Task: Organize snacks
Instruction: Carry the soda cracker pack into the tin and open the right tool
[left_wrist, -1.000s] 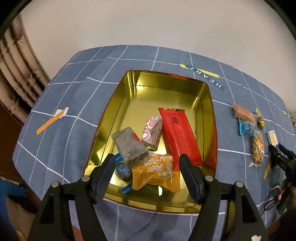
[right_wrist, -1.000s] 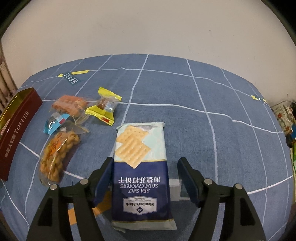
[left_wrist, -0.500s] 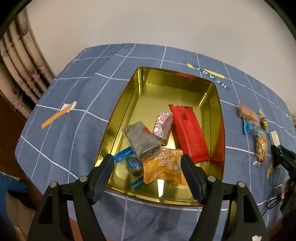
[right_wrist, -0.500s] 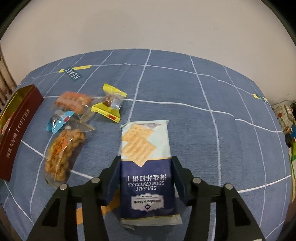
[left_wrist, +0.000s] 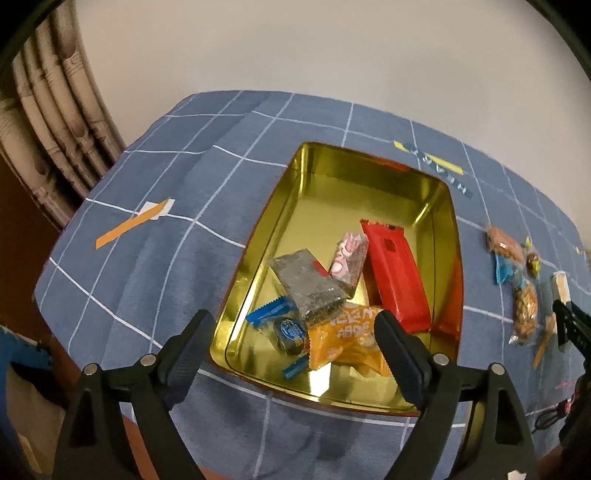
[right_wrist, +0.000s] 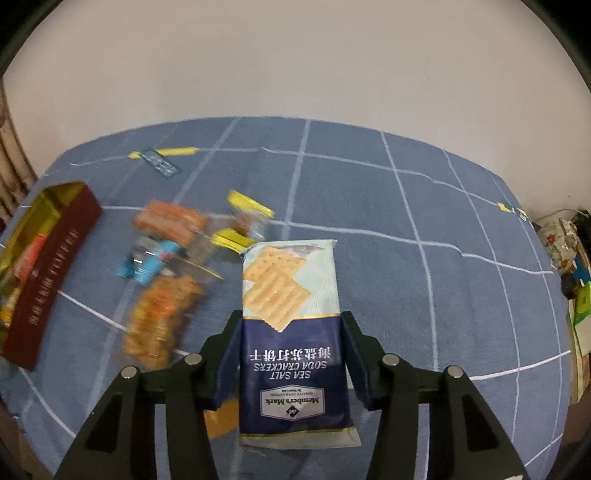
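Observation:
My right gripper (right_wrist: 291, 332) is shut on a blue and pale soda cracker pack (right_wrist: 291, 325) and holds it above the blue checked cloth. Several small snacks lie to its left: a twisted snack bag (right_wrist: 159, 317), a blue candy (right_wrist: 147, 264), an orange pack (right_wrist: 170, 221) and a yellow candy (right_wrist: 245, 225). My left gripper (left_wrist: 295, 332) is open and empty, raised over the near end of the gold tin (left_wrist: 332, 192). The tin holds a red bar (left_wrist: 393, 273), a pink pack (left_wrist: 349, 258), a grey pack (left_wrist: 306, 284), an orange pack (left_wrist: 343, 338) and a blue candy (left_wrist: 290, 330).
The tin's dark red side (right_wrist: 51, 273) shows at the left of the right wrist view. The loose snacks (left_wrist: 517, 280) lie right of the tin. A curtain (left_wrist: 48, 122) hangs at the far left. Clutter (right_wrist: 569, 266) sits past the table's right edge.
My right gripper closed on the cracker pack and lifted it off the cloth. My left gripper rose and pulled back from the tin, staying open.

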